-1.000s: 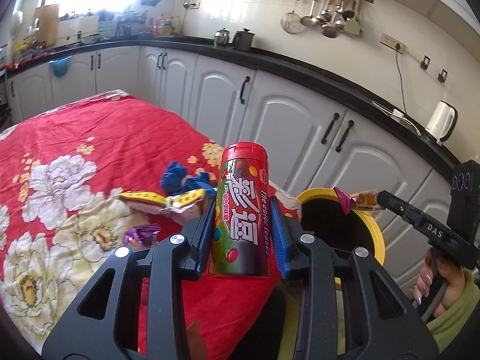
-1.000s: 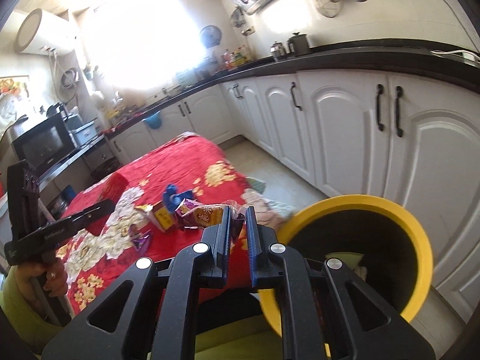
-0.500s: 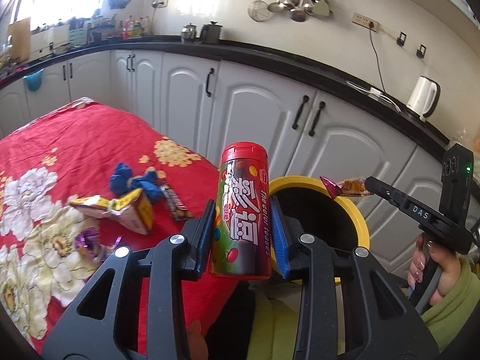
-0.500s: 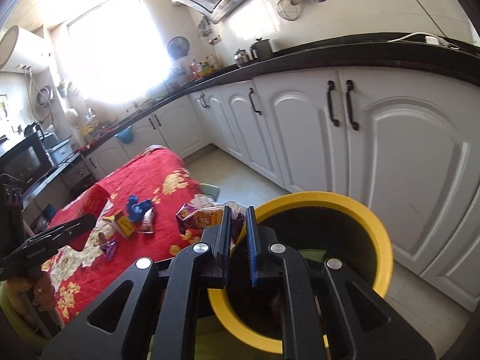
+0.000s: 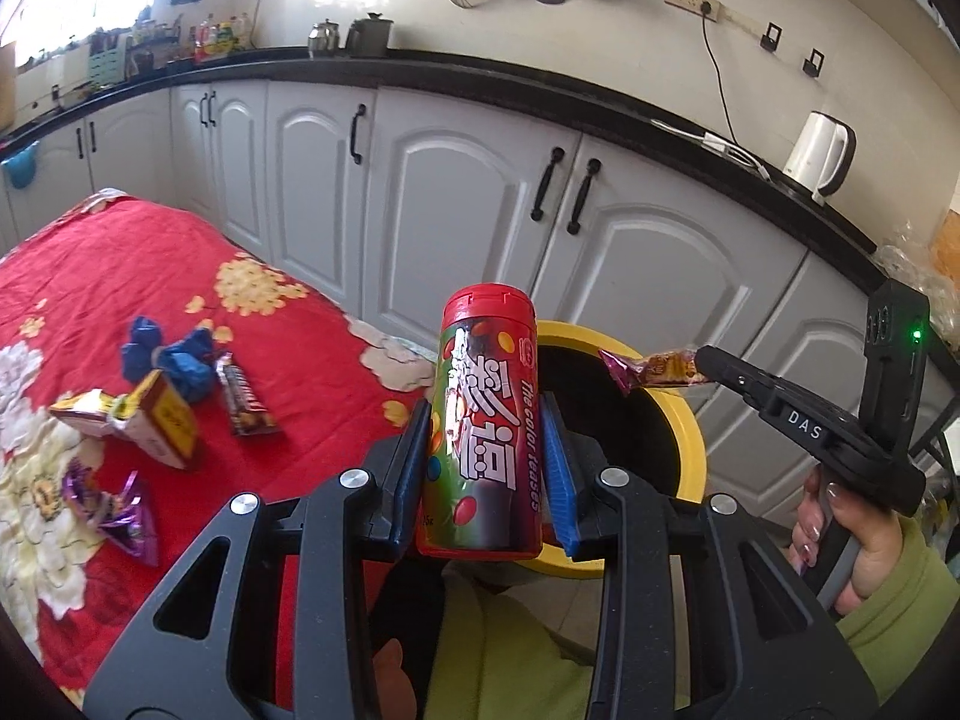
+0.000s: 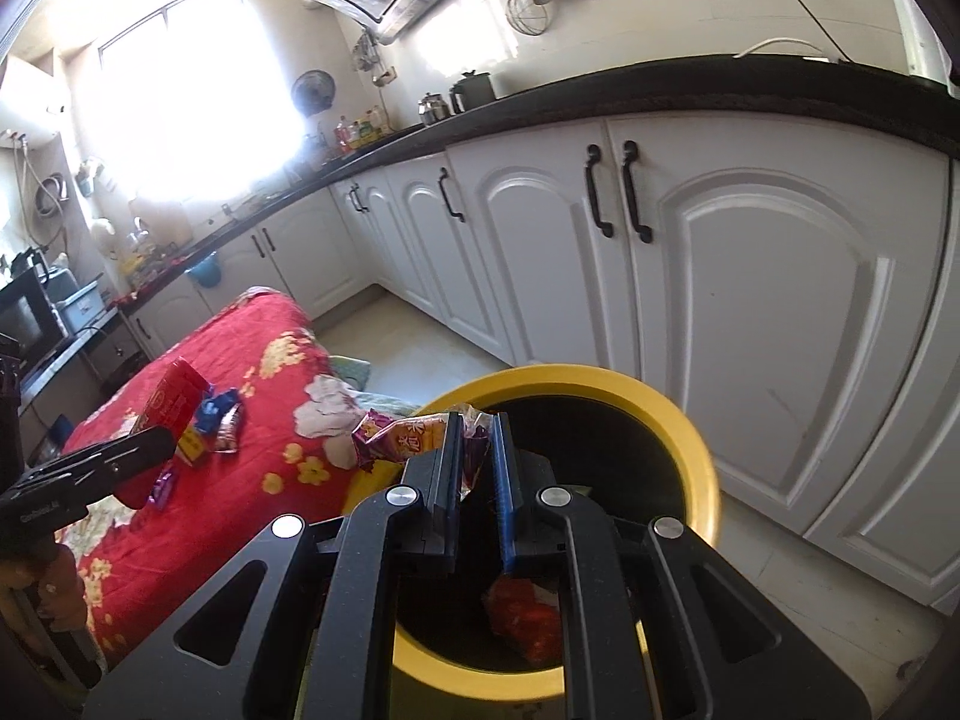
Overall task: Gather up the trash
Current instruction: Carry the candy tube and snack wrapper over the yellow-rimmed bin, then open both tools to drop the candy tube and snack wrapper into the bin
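My left gripper (image 5: pixel 486 468) is shut on a red candy can (image 5: pixel 483 420), held upright beside the yellow-rimmed bin (image 5: pixel 690 420). My right gripper (image 6: pixel 477 450) holds a purple and orange snack wrapper (image 6: pixel 399 435) over the bin's mouth (image 6: pixel 690 438); its jaws stand slightly apart with the wrapper between them. The same wrapper (image 5: pixel 651 367) shows at the right gripper's tip in the left wrist view. On the red flowered tablecloth (image 5: pixel 108 264) lie a crumpled blue wrapper (image 5: pixel 180 360), a brown candy bar wrapper (image 5: pixel 243 405), a yellow box (image 5: pixel 162 426) and a purple wrapper (image 5: pixel 129 519).
White cabinets (image 5: pixel 468 210) with black handles run behind the bin under a black counter (image 5: pixel 420 69). A white kettle (image 5: pixel 819 156) stands on the counter. Red trash (image 6: pixel 528 615) lies inside the bin. The table edge is just left of the bin.
Both grippers have moved right, away from the table and toward the bin. The right gripper with the wrapper now hangs over the bin opening, its jaws a little wider apart.
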`<action>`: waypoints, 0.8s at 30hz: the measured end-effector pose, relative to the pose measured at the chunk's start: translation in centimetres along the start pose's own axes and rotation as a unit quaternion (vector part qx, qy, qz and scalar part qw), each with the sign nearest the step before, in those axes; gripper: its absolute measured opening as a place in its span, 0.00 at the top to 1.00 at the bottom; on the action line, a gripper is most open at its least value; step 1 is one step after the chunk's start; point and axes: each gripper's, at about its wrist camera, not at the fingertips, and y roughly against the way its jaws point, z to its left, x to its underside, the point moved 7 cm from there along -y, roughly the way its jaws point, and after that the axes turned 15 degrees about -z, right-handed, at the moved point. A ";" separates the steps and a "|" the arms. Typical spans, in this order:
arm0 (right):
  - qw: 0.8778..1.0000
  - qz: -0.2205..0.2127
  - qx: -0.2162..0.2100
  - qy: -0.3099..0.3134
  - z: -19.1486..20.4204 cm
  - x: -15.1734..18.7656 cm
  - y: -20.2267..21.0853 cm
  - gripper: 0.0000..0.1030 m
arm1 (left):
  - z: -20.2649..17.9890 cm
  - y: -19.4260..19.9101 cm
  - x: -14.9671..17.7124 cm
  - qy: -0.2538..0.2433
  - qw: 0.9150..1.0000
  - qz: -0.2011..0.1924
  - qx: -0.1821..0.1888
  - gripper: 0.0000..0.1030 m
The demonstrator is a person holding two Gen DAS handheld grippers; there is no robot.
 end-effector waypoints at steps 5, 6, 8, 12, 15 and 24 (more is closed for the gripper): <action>1.000 0.005 0.019 0.000 -1.5 0.7 0.0 0.91 | -1.5 -1.1 0.4 -0.011 1.000 0.005 0.012 0.73; 1.000 0.006 0.021 -0.001 -1.8 0.8 0.0 0.91 | -1.7 -1.3 0.5 -0.013 1.000 0.006 0.013 0.73; 1.000 0.010 0.027 -0.002 -2.3 1.2 -0.1 0.91 | -2.1 -1.8 0.6 -0.016 1.000 0.009 0.017 0.73; 0.999 0.020 0.036 -0.006 -3.2 2.0 -0.4 0.91 | -2.9 -2.7 1.1 -0.023 0.999 0.015 0.023 0.73; 0.999 0.028 0.041 -0.009 -3.6 2.6 -0.6 0.91 | -3.1 -3.2 1.4 -0.024 0.999 0.020 0.026 0.73; 0.997 0.048 0.052 -0.005 -4.4 3.8 -1.1 0.91 | -4.0 -4.7 2.5 -0.029 0.998 0.034 0.038 0.73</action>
